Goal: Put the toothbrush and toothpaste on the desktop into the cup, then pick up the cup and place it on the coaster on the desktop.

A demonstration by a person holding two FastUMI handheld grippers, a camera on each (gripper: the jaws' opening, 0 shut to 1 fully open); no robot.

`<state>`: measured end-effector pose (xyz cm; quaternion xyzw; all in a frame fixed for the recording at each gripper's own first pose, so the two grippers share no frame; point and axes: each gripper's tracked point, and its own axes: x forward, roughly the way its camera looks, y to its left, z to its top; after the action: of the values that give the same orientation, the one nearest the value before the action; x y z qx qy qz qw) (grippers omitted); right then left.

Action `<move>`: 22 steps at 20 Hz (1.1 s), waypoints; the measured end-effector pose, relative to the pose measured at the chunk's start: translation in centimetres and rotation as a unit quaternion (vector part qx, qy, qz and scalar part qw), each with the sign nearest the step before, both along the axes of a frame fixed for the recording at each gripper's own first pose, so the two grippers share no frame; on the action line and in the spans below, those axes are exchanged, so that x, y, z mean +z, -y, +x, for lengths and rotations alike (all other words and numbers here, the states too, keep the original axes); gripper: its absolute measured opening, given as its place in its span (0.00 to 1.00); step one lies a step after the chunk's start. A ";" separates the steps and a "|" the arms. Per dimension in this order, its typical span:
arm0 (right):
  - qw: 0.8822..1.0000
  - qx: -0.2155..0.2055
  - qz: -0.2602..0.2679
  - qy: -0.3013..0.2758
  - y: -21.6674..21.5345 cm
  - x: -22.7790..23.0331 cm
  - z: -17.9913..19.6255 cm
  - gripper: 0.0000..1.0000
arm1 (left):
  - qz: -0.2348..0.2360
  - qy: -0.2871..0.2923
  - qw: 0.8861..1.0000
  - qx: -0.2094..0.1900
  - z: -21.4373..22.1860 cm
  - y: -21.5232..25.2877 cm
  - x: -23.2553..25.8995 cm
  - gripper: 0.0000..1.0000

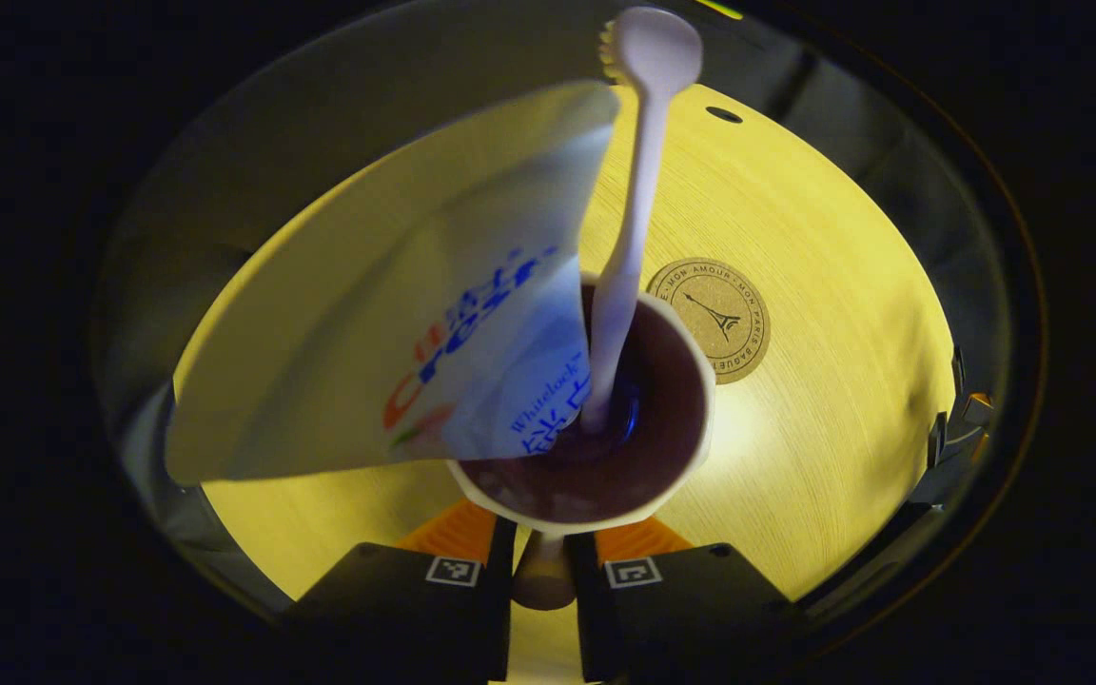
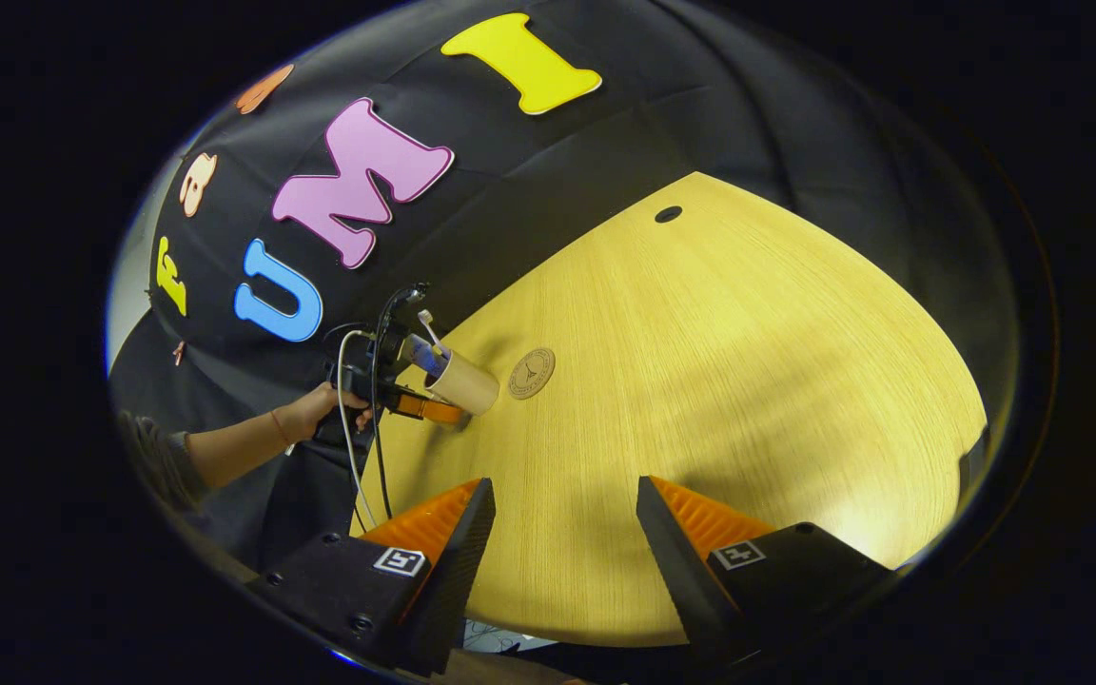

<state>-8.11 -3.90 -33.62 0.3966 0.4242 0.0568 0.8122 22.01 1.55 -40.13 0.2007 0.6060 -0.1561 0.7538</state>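
In the left gripper view my left gripper [image 1: 542,571] is clenched on the cup [image 1: 596,447], one finger on each side of its wall near the rim, so the cup rides with the tool and I look down into its dark inside. The toothpaste [image 1: 415,304] stands in it on the left, its flat tail fanning up and out toward me. To its right the toothbrush [image 1: 629,238] stands head up against the rim. I judge both are loaded and only the cup's placement remains. The coaster [image 1: 712,321] lies just beyond the cup's right rim on the desktop [image 1: 843,400]. I hold the cup close beside it so that the last move can be short. With two tall things leaning out, I would keep the cup level as it goes down.

In the right gripper view, at far left, a hand [image 2: 315,411] holds the left gripper with the cup [image 2: 460,382] slightly tilted just left of the coaster [image 2: 531,372]; whether the cup touches the desktop [image 2: 748,381] I cannot tell. Near me, my right gripper [image 2: 565,518] hangs released, fingers wide apart with nothing between them, well away from the cup.

The desktop is pale wood grain with a small dark hole at its far side. Black cloth walls close the booth behind it.
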 end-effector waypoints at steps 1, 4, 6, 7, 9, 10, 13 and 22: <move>1.000 0.000 0.001 -0.001 0.0 0.0 -0.1 0.93 | -0.002 0.002 1.000 0.002 0.0 0.0 0.3 0.36; 1.000 0.000 0.001 -0.002 0.0 0.0 -0.3 0.93 | -0.010 0.011 1.000 0.010 -0.2 0.3 0.2 0.30; 1.000 0.000 0.001 -0.002 0.1 0.0 -0.2 0.92 | -0.016 0.019 1.000 0.014 -0.2 0.4 0.5 0.34; 1.000 0.000 0.002 -0.001 0.2 0.1 -0.2 0.93 | -0.019 0.020 0.999 0.016 -0.4 0.5 0.7 0.24; 1.000 -0.001 0.004 0.001 0.3 0.3 -0.1 0.93 | -0.024 0.027 0.999 0.013 -0.4 0.7 1.5 0.28; 1.000 -0.001 0.003 0.002 0.4 0.4 0.0 0.93 | -0.026 0.030 0.999 0.008 -0.5 1.0 1.9 0.28; 1.000 -0.001 0.007 0.005 0.6 0.5 0.0 0.93 | -0.031 0.035 0.999 -0.006 -0.7 2.1 2.9 0.28; 1.000 -0.017 0.006 0.011 2.9 0.8 -0.8 0.93 | -0.038 0.035 0.998 -0.045 -0.1 8.1 3.7 0.28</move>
<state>-8.93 -6.82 -32.77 0.4075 0.4082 0.0500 0.8153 21.89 -6.60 -36.45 0.2038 0.5629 -0.2057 0.7742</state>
